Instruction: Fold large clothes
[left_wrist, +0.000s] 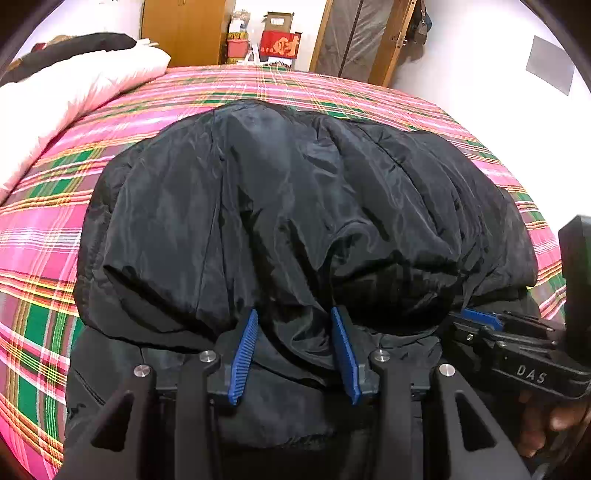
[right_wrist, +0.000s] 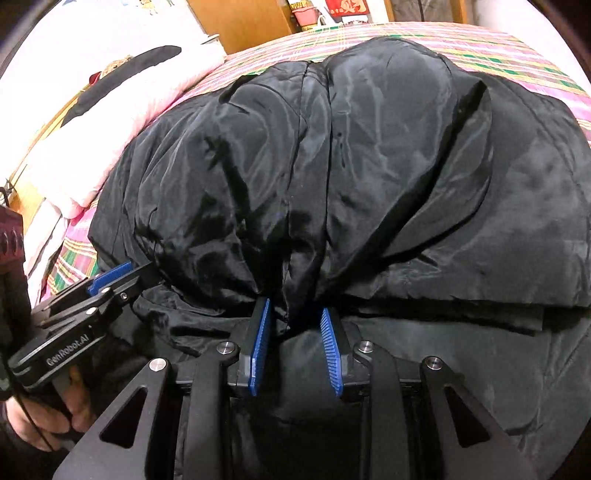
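A large black shiny padded jacket (left_wrist: 295, 206) lies bunched on a bed with a pink, green and white plaid cover (left_wrist: 48, 229). My left gripper (left_wrist: 293, 321) has its blue pads apart, with a fold of the jacket's near edge lying between them. My right gripper (right_wrist: 295, 314) also has its pads apart, with a gathered fold of the jacket (right_wrist: 332, 166) between them. Each gripper shows in the other's view: the right one at the right edge (left_wrist: 480, 321), the left one at the left (right_wrist: 110, 277).
A white and pale pink quilt (left_wrist: 74, 88) with a dark garment on it lies at the bed's left side. Beyond the bed stand a wooden wardrobe (left_wrist: 184, 29), a red box (left_wrist: 280, 44) and a door frame (left_wrist: 391, 44).
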